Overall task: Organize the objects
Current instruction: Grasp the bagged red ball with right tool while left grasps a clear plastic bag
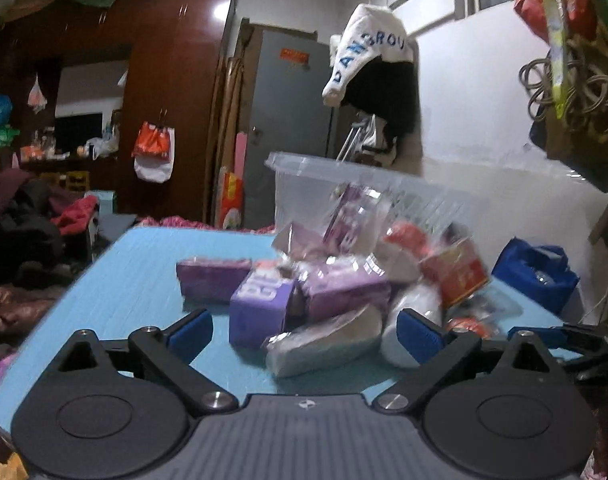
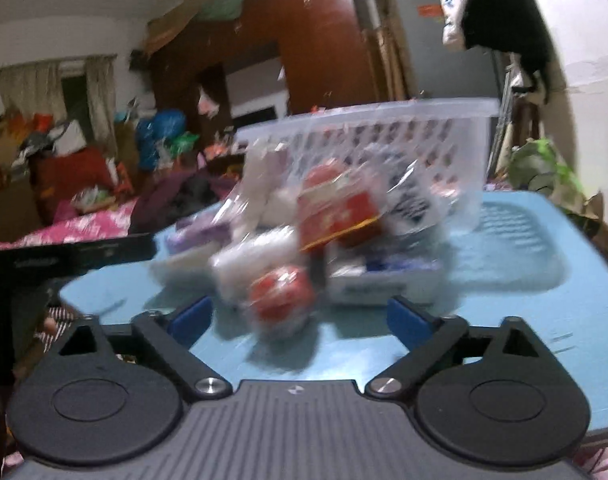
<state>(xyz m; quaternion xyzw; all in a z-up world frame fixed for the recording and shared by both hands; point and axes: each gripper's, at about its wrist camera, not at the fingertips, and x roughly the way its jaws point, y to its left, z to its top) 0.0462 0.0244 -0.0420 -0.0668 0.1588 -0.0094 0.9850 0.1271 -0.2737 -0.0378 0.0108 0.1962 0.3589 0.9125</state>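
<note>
A lived-in bedroom in a home: a tall dark wooden wardrobe (image 1: 164, 92) fills the upper left of the frame, clothes (image 1: 368, 68) hang on the white wall at upper right, and heaped bedding (image 2: 76, 220) lies at left.

**Both claws spread wide, nothing gripped**

Left claw (image 1: 306, 330): jaws apart, blue pads (image 1: 192, 332) angled outward, nothing pressed between them. Tilted slightly downward, low over the bench (image 1: 124, 272). Black linkage arms splayed to either side of the grey body.

Right claw (image 2: 302, 320): likewise wide, blue fingertips (image 2: 408, 320) clear of any contact. Pointed forward and a little down. Tip of it visible at right edge of left wrist view, close alongside. Both views motion-blurred.
</note>
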